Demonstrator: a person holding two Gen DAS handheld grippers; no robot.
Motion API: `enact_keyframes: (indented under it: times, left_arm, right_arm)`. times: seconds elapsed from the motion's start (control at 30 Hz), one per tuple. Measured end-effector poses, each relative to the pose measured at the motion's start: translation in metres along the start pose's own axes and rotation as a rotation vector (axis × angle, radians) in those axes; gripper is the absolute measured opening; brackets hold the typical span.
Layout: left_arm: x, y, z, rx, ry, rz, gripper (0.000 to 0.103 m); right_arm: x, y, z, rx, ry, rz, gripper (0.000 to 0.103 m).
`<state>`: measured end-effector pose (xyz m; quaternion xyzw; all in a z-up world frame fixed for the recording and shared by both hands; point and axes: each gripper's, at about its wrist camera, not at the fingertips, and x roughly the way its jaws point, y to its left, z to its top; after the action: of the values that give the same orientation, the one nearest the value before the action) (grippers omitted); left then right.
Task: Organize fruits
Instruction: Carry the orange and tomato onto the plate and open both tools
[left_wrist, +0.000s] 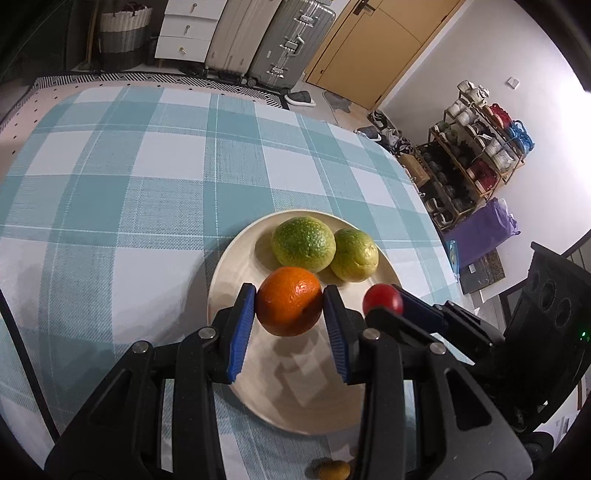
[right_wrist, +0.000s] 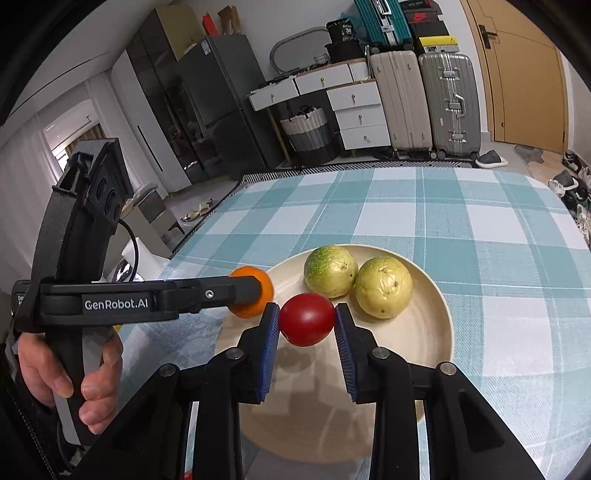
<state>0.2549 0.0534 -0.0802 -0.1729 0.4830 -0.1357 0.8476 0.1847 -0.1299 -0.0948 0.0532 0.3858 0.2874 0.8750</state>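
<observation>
A table covered with a blue and white checked cloth (left_wrist: 147, 192) fills most of both views. On it a cream plate (left_wrist: 236, 258) is placed, seen at about 5 o'clock from the centre of the left wrist view and at 6 o'clock in the right wrist view.

On the far part of the plate two green-yellow fruits are lying just beside each other: the greener fruit (left_wrist: 303, 242) and the paler fruit (left_wrist: 355, 254). In the right wrist view they are found at 12 and 1 o'clock from the right gripper.

The left gripper (left_wrist: 289, 301) is closed on an orange (left_wrist: 290, 301); both blue pads (left_wrist: 243, 325) are pressed on its sides. The orange is held above the near part of the plate, and its shadow is seen on the plate below it. In the right wrist view this orange is partly hidden behind a black finger, at 10 o'clock from the right gripper, near the left rim of the plate.

The right gripper (right_wrist: 306, 325) is closed on a red fruit (right_wrist: 306, 324), gripped between its blue pads (right_wrist: 271, 343) over the plate. The red fruit is smaller than the orange and is positioned at 3 o'clock from it in the left wrist view.

A small brownish fruit (left_wrist: 333, 469) is seen on the cloth at 6 o'clock, outside the plate.
</observation>
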Motion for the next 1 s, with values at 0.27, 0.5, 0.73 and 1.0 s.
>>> enact_keyframes:
  times: [0.27,0.5,0.73,1.0]
  left_arm:
    - [0.016,0.01,0.005,-0.018,0.012,0.006,0.034]
    - [0.025,0.016,0.011,-0.043,0.009,-0.006,0.034]
    - [0.021,0.012,0.015,-0.045,-0.013,-0.011,0.037]
    - [-0.009,0.011,0.0,-0.043,-0.038,0.027,0.052]
  right_arm:
    - [0.021,-0.005,0.001,0.017,0.038,-0.01,0.031]
    - [0.037,-0.002,0.002,0.024,0.057,-0.034,0.031]
    - [0.04,0.001,0.002,0.007,0.048,-0.048,0.051]
    - [-0.001,0.003,-0.005,0.0,-0.037,-0.067,0.072]
